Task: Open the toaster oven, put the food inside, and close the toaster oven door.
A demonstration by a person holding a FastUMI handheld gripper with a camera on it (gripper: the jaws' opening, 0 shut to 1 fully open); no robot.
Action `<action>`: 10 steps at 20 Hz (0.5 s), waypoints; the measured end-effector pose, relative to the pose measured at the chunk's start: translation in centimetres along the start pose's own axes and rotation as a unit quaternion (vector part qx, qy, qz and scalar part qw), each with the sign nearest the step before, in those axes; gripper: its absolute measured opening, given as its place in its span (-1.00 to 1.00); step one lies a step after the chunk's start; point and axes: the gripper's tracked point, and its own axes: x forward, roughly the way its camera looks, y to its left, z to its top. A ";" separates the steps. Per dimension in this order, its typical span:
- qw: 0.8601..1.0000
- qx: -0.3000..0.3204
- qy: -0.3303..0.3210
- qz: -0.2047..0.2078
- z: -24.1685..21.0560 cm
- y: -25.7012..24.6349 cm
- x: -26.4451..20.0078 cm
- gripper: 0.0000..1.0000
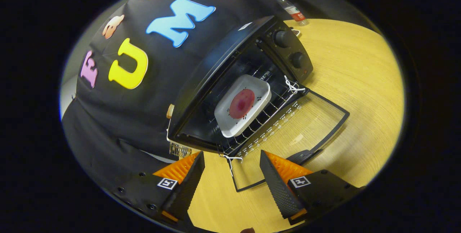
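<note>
The black toaster oven (230,56) stands on the wooden table with its glass door (288,135) folded down flat toward me. On the wire rack (268,112) inside sits a white rectangular dish (236,126) holding a round red piece of food (242,103). My gripper (232,159) is open, hovering just in front of the lowered door; its fingers hold nothing. The door's handle (306,155) lies close to the right finger (275,184). White strings (292,86) hang at the rack's corners.
Two black knobs (290,47) sit on the oven's control panel. A plastic bottle (291,9) stands behind the oven at the table's far edge. Black cloth drapes behind and left of the oven. Bare wooden table (360,81) spreads to the right.
</note>
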 end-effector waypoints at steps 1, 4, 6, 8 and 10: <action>1.000 -0.021 0.005 0.002 -0.4 -0.1 -0.3 0.95; 0.996 -0.090 0.018 -0.004 -1.5 -1.2 -1.1 0.95; 0.991 -0.129 0.024 -0.018 -1.8 -2.3 -1.6 0.95; 0.985 -0.167 0.036 -0.033 -1.5 -3.9 -2.1 0.95; 0.975 -0.207 0.051 -0.054 -2.7 -4.9 -2.3 0.95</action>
